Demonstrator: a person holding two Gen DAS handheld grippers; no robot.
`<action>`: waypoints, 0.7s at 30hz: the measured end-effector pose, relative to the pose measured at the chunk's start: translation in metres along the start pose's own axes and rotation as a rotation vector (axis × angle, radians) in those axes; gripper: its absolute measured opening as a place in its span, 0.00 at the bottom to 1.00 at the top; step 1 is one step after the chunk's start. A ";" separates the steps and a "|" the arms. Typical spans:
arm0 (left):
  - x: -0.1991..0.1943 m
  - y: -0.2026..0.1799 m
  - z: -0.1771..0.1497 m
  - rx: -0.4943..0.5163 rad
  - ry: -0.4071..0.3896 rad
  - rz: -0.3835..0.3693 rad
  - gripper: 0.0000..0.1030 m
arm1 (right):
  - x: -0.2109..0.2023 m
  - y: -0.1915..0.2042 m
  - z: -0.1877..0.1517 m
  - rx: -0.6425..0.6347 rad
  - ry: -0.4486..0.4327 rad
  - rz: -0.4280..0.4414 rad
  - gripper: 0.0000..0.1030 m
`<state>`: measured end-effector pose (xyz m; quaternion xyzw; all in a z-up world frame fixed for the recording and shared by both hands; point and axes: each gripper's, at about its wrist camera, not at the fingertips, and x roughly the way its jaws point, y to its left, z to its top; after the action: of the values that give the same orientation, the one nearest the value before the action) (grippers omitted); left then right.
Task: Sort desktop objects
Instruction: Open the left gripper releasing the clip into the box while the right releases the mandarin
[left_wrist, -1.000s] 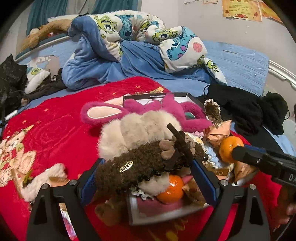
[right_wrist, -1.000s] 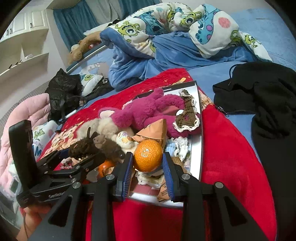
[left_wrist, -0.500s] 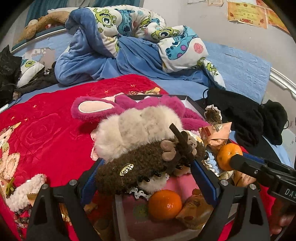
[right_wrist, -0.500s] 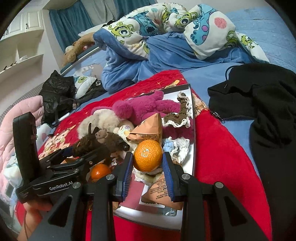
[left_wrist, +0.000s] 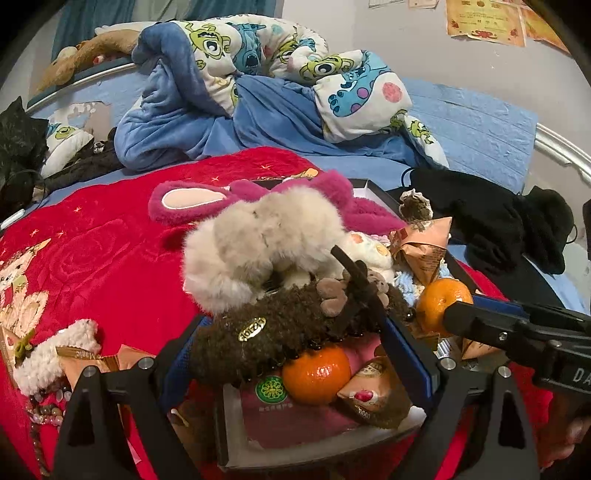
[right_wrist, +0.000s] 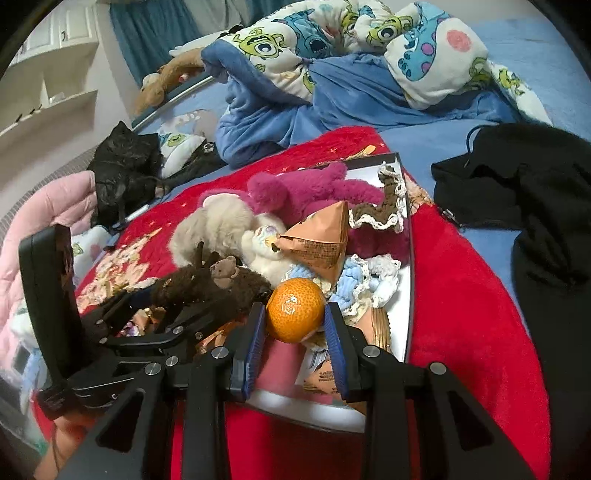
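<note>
Count from both views: 2 round orange mandarins, one (right_wrist: 295, 309) gripped, one (left_wrist: 316, 374) lying in the tray. 3 fuzzy hair claws: dark brown (left_wrist: 266, 338), beige (left_wrist: 258, 243), white with trim (left_wrist: 55, 354). 1 magenta plush toy (left_wrist: 207, 201). Peach triangular snack packets: at least 3, first (left_wrist: 424, 245), second (left_wrist: 373, 391), third (left_wrist: 110, 360). 1 silver rectangular tray (right_wrist: 406, 258). 2 black two-finger grippers: left (left_wrist: 291, 354), right (right_wrist: 295, 328).
</note>
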<state>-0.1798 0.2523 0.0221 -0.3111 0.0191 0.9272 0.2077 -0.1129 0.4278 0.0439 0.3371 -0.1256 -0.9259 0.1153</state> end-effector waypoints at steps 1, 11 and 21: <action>-0.001 -0.001 -0.001 0.005 0.000 0.003 0.90 | 0.000 0.000 0.000 0.001 0.002 0.005 0.30; -0.005 -0.006 -0.003 0.034 -0.012 0.020 0.90 | -0.002 -0.002 -0.001 0.005 -0.002 0.018 0.30; -0.005 -0.005 -0.003 0.030 -0.008 0.034 0.91 | -0.003 -0.003 -0.001 0.008 0.001 0.032 0.31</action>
<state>-0.1727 0.2542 0.0229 -0.3041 0.0375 0.9314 0.1967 -0.1103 0.4313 0.0435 0.3360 -0.1346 -0.9232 0.1288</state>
